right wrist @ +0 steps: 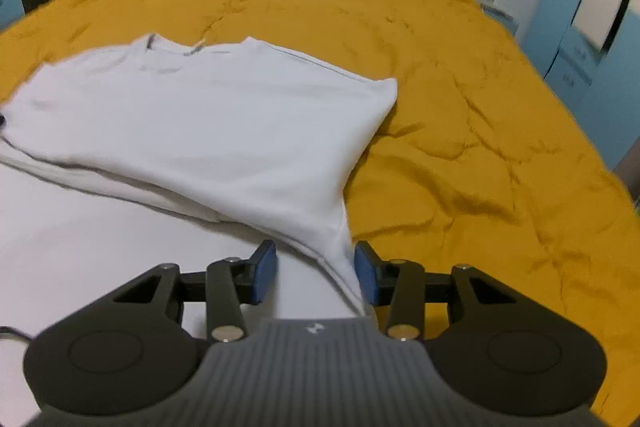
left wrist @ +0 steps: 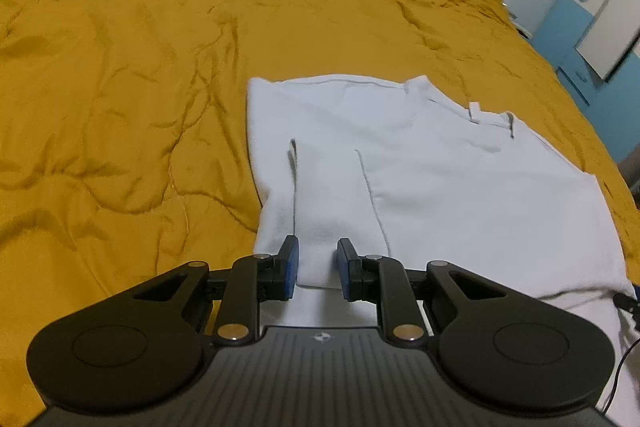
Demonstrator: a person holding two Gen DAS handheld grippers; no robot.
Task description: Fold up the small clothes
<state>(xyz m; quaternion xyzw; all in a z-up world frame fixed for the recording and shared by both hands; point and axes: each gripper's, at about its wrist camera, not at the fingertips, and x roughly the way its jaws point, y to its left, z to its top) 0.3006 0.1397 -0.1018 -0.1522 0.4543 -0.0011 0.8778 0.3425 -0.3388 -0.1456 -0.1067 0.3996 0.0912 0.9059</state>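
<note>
Mustard-yellow rumpled quilt [left wrist: 120, 87] covers the bed under your white cotton T-shirt [left wrist: 420, 179], which lies partly folded, collar far from you. Blue-and-white wardrobe panels [right wrist: 592, 7] stand beyond. Your left gripper [left wrist: 318, 269] is parted over a folded edge, gripping nothing. Your right gripper [right wrist: 316, 277] is wide apart, the raised hem between its pads [right wrist: 366, 277], unclamped.

**Two low wrist views over one bed**

Left wrist camera sits low, looking forward along its black two-finger left gripper [left wrist: 317, 269], close over the white cotton T-shirt [left wrist: 420, 179]. Right wrist camera looks the same way past the right gripper [right wrist: 316, 277], equally near (slightly blurred). Both share the shirt [right wrist: 200, 123], the rumpled mustard-yellow quilt [left wrist: 120, 67] [right wrist: 480, 107], and the far blue-and-white wall.
</note>
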